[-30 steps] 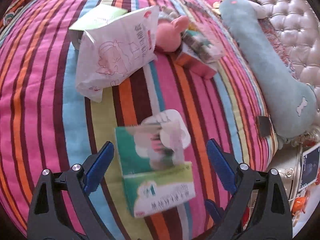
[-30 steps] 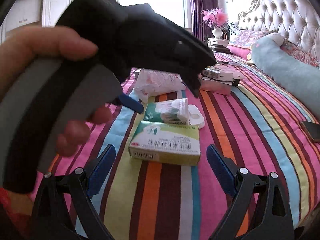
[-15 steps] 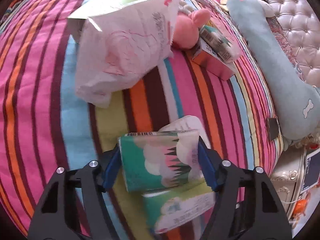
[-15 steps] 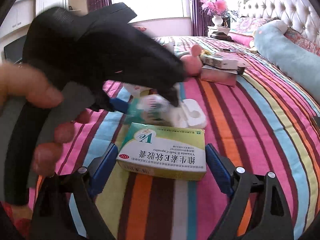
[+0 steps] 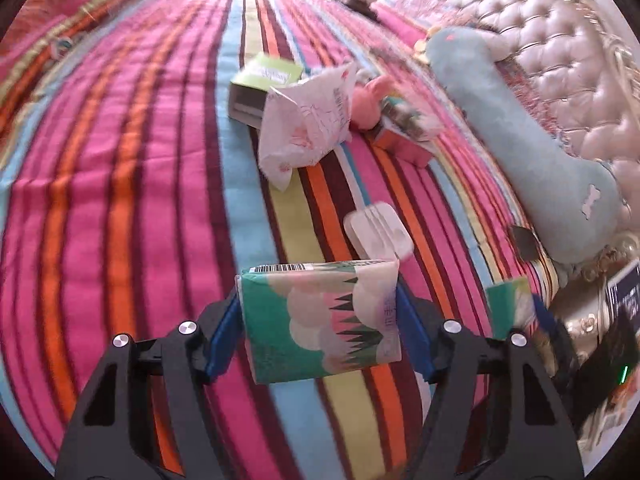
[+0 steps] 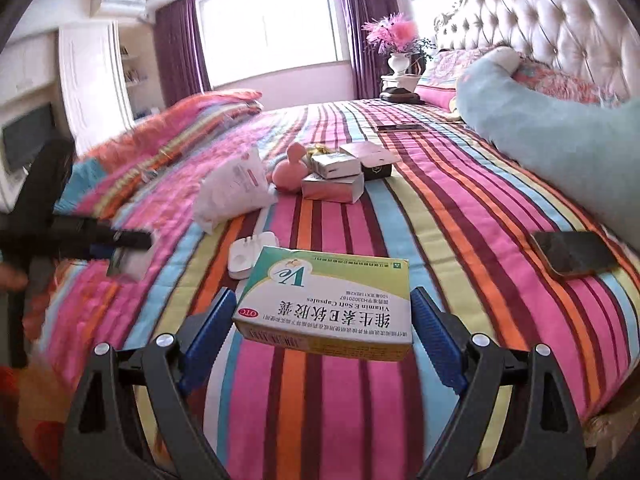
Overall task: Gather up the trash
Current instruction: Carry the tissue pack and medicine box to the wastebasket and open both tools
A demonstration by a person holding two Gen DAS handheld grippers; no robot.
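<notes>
Gripping from both sides, the left gripper (image 5: pixel 318 330) had its jaws clamped on a green tissue pack (image 5: pixel 322 322), held above the striped bed (image 5: pixel 120 160). The right gripper (image 6: pixel 322 330) likewise had its jaws clamped on a vitamin E box (image 6: pixel 326 306), lifted off the bedspread. From the left wrist view, a white plug adapter (image 5: pixel 378 230) lay at 12 o'clock just beyond the pack, and a crumpled white bag (image 5: pixel 308 120) farther along the same line, beside a pink toy (image 5: pixel 370 102). A phone (image 6: pixel 574 254) lay at 2 o'clock from the right gripper.
</notes>
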